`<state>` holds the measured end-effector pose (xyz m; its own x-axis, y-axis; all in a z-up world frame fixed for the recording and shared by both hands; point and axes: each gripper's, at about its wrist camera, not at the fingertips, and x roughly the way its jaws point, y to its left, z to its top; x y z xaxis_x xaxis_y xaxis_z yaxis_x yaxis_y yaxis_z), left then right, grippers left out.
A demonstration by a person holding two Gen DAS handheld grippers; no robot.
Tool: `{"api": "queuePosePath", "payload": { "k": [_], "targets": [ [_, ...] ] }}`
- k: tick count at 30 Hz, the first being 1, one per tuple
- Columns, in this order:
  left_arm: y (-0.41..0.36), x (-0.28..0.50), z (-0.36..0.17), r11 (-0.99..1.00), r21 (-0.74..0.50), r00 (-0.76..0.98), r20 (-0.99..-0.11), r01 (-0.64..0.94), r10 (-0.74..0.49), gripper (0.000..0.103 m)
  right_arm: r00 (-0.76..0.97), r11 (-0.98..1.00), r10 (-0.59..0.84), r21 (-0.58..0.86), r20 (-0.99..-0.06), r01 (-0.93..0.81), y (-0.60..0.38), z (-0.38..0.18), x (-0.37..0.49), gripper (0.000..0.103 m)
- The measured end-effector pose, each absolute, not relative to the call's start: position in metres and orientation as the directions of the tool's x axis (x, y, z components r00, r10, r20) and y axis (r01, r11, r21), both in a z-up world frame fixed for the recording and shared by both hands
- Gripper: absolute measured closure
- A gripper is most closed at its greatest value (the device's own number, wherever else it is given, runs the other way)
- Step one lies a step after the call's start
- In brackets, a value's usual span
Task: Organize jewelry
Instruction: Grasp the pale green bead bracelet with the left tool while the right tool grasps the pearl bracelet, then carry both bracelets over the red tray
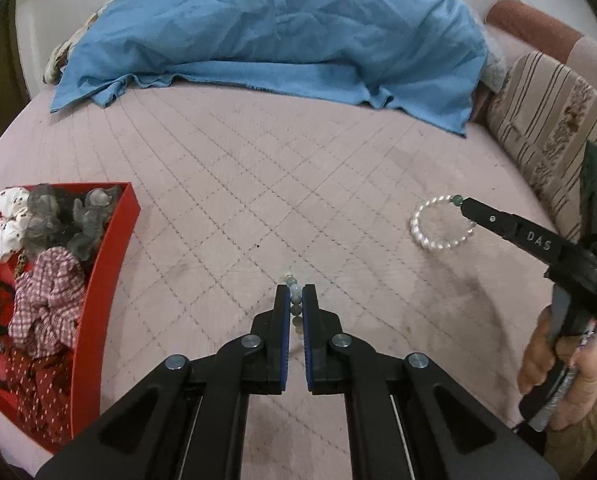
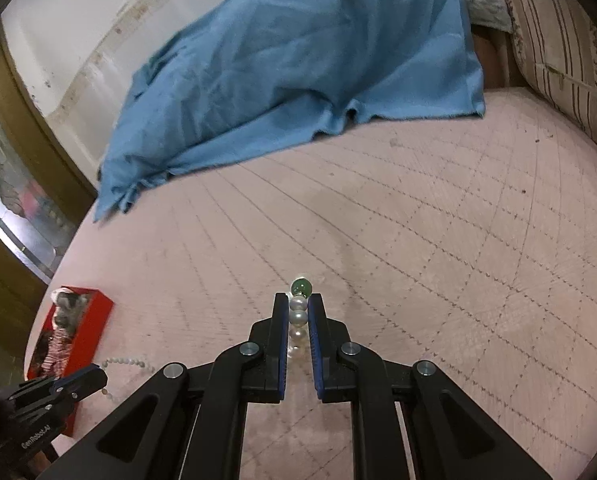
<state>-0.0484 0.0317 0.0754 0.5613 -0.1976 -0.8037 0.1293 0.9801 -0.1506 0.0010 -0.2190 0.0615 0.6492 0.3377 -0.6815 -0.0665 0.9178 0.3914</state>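
Left gripper point(image 1: 296, 294): jaws clamped on a pale grey-green bead bracelet point(image 1: 295, 300), just above the pink quilted bedspread point(image 1: 258, 184).
Right gripper point(image 2: 298, 304): pinching a white pearl bracelet with one green bead point(image 2: 298, 312).
Left view only: the pearl loop hanging whole; a hand point(image 1: 558, 364) gripping the right handle.
Red open box of fabric scrunchies point(image 1: 98, 280): left bed edge.
Far: rumpled blue blanket point(image 1: 278, 28).

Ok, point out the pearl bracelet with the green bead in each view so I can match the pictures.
Left wrist view: the pearl bracelet hangs at the right edge, pinched at its green bead by the right gripper.
Right wrist view: only a few of its beads show at lower centre, clamped between the right gripper's fingers.
Shared landmark: the red box at the left.
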Motion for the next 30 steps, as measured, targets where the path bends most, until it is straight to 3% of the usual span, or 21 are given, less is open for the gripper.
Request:
{"api": "queuePosePath", "payload": {
  "k": [19, 30],
  "targets": [
    [0.089, -0.119, 0.132, 0.977, -0.199, 0.670, -0.715, 0.076, -0.197, 0.098, 0.687, 0.948, 0.281, 0.304, -0.670, -0.092, -0.188, 0.081, -0.034, 0.093],
    [0.136, -0.147, 0.141, 0.977, -0.211, 0.699, -0.700, -0.012, -0.142, 0.098, 0.681, 0.925, 0.361, 0.339, -0.637, -0.172, -0.144, 0.107, -0.082, 0.092]
  ]
}}
